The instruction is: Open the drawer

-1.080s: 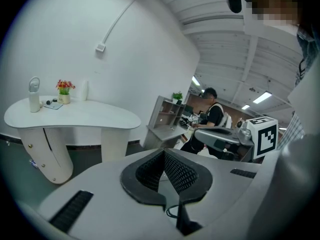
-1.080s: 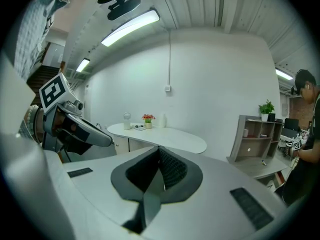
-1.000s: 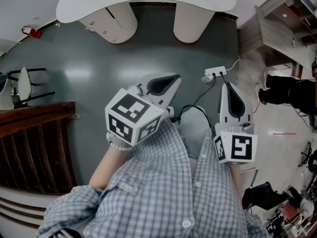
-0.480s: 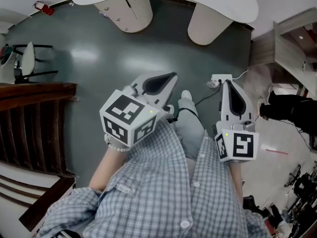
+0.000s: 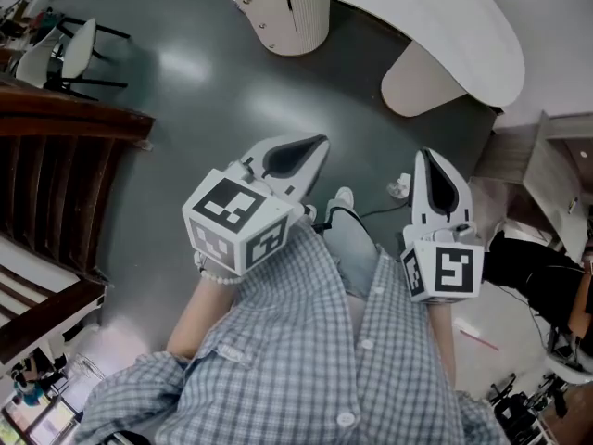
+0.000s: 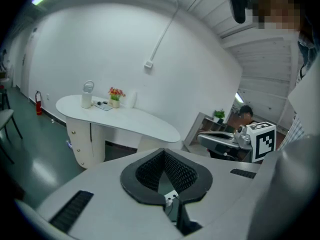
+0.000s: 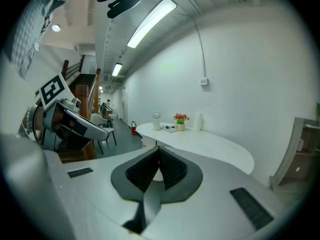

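A grey-green floor (image 5: 204, 100) fills most of the head view, with a dark wooden stair rail (image 5: 56, 165) at its left edge. Ahead stands a curved white desk (image 5: 417, 12) on two rounded pedestals. The drawer (image 5: 262, 12), marked by small knobs, is in the face of the pedestal on the left, well apart from both tools. Over a checked shirt (image 5: 306, 360), the left hand-held gripper (image 5: 313, 146) and the right hand-held gripper (image 5: 428, 163) point toward the desk. Each has its jaws together with nothing between them.

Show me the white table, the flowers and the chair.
Table (image 6: 135, 120): left gripper view, its top.
Flowers (image 6: 116, 92): left gripper view, the blooms.
Chair (image 5: 76, 43): head view, its back.
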### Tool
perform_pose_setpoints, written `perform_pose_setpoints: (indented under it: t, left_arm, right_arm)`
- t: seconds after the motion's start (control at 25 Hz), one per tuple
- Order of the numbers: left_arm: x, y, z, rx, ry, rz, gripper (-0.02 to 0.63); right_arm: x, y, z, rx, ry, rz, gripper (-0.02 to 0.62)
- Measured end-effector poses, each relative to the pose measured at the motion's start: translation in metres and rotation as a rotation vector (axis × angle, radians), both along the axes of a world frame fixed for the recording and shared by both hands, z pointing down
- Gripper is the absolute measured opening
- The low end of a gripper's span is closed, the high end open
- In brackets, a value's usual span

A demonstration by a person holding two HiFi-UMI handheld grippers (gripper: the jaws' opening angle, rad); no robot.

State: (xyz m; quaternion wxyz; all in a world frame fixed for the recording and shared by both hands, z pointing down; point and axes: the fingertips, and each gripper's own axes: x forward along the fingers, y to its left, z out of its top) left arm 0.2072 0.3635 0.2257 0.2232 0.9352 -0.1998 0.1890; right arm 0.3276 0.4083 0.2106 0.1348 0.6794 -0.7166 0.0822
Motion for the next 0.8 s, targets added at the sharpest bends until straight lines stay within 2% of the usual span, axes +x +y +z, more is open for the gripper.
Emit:
perform_pose_setpoints:
  t: [0.16,0.48,0.8]
  left_arm:
    - [0.006,-0.009,-0.003,-0.001,-0.002,-0.097,0.006]
    - [0.01,-0.018,-0.012,0.018,-0.004,-0.227,0.006]
    - [0.006,-0.026,-0.016,0.047,-0.001,-0.326,0.006]
  right_arm:
    - [0.012,-0.019,0.0,-0.001,-0.007,-0.081,0.008]
    - [0.023,-0.04,-0.004,0.006,-0.017,-0.199,0.009]
    - [0.034,-0.044,-0.007,0.031,-0.007,-0.25,0.008]
